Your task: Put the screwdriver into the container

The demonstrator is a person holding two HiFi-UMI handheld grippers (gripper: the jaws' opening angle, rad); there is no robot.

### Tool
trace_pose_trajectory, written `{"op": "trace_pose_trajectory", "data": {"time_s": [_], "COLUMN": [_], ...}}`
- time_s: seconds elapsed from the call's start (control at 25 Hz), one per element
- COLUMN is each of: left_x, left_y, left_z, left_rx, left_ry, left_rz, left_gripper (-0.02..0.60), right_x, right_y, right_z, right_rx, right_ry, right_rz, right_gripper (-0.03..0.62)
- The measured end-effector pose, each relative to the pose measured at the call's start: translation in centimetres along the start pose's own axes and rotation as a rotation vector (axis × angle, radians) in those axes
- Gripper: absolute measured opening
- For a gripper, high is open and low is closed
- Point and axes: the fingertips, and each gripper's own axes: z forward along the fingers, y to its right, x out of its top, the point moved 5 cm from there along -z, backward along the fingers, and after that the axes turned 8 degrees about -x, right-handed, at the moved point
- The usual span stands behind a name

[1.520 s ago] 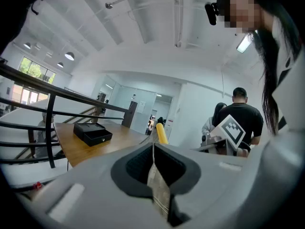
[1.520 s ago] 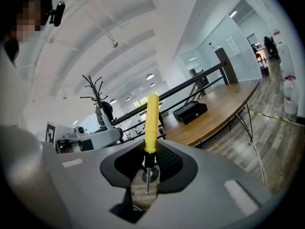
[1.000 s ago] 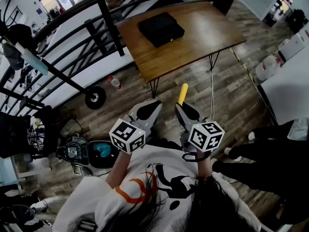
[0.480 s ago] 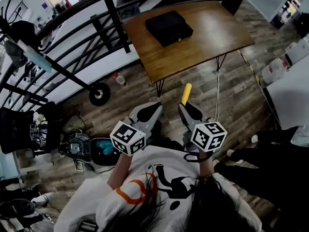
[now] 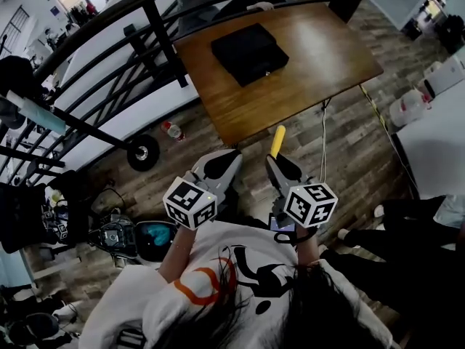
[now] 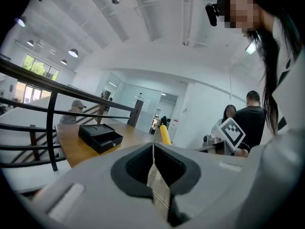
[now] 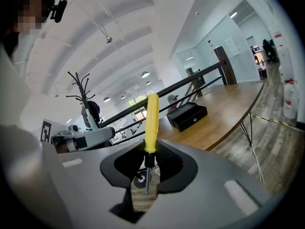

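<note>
My right gripper [image 5: 275, 160] [image 7: 147, 163] is shut on a screwdriver [image 5: 277, 139] [image 7: 151, 123] low on its shaft, and the yellow handle sticks out ahead of the jaws. It points toward a wooden table [image 5: 320, 57] [image 7: 224, 113]. On the table sits the container [image 5: 245, 52] [image 7: 187, 116] [image 6: 100, 137], an open black box. To the left of the right gripper, my left gripper [image 5: 231, 155] [image 6: 152, 149] is shut with nothing in it. Both grippers hang over the floor, short of the table's near edge. The screwdriver [image 6: 165, 134] also shows in the left gripper view.
A black stair railing [image 5: 156, 27] runs along the table's left side. A wheel [image 5: 144, 152] and a bottle [image 5: 171, 130] lie on the wood floor. A cable [image 5: 322, 140] drops by the table leg. White jugs [image 5: 407, 109] and a person's dark legs [image 5: 407, 227] are at the right.
The table's near edge has come a little closer to the screwdriver's tip in the head view. Both grippers keep their pose, and the right one still holds the screwdriver.
</note>
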Motion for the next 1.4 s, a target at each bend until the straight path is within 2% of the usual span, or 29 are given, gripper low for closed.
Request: {"op": "trace_pose_trajectory", "data": {"time_s": [0.32, 0.6, 0.96, 1.4], "left_x": [3.0, 4.7, 6.8, 7.1], "left_y": [-6.4, -10.7, -17.0, -21.0], "left_z": [2.8, 3.7, 4.1, 5.1], "left_rx": [-0.061, -0.111, -0.136, -0.169], "left_ry": [-0.022, -0.022, -0.027, -0.070], "left_rz": [0.044, 0.038, 0.041, 0.030], "left_gripper": [0.000, 0.000, 0.000, 0.000], "right_x": [3.6, 5.5, 7.9, 9.0], "right_y": [0.4, 0.1, -1.0, -0.7], "right_z": [6.3, 10.0, 15.2, 17.8], "right_rx": [-0.032, -0.084, -0.123, -0.177], "right_ry": [-0.014, -0.015, -0.006, 0.009], "right_rz": [-0.004, -0.003, 0.003, 0.052], "right_gripper": [0.098, 0.097, 0.097, 0.097]}}
